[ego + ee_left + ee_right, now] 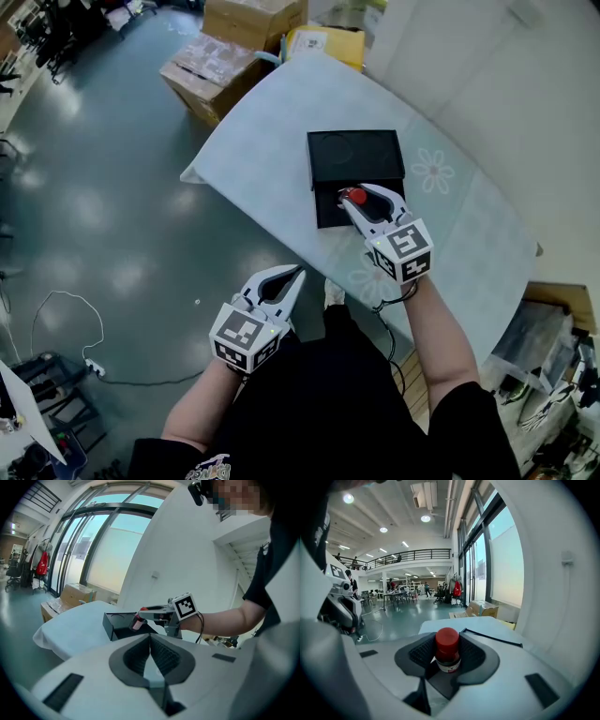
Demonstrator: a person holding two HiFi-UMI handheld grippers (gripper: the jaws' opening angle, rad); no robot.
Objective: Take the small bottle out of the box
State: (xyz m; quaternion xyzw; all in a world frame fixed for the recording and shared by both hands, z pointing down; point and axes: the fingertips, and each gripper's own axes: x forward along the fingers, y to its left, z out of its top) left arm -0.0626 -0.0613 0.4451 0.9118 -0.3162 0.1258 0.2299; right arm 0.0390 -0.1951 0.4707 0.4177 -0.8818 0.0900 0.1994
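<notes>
Fingers (474, 656) of the right gripper (361, 200) are clamped on the small bottle (447, 651), one ribbed pad against each side of its body. The red cap stands up above the pads and the pale label band shows just below them.

The table (272, 159), covered with a pale flowered cloth, runs slantwise across the head view. The black box (356, 157) lies open near the middle of it, well away from all four edges. Cardboard cartons (211, 70) sit on the floor beyond the table's far corner.

The right gripper reaches in from the person's edge of the table, its tips over the half of the box nearest that edge. The left gripper (298, 273) hangs off the table, just outside that same edge. Its jaws are pressed together with nothing between them, and they point towards the box.

In the left gripper view the bottle (137, 622) hangs upright from the right gripper's tips over the box's open hollow. Whether its base is clear of the rim cannot be told.
</notes>
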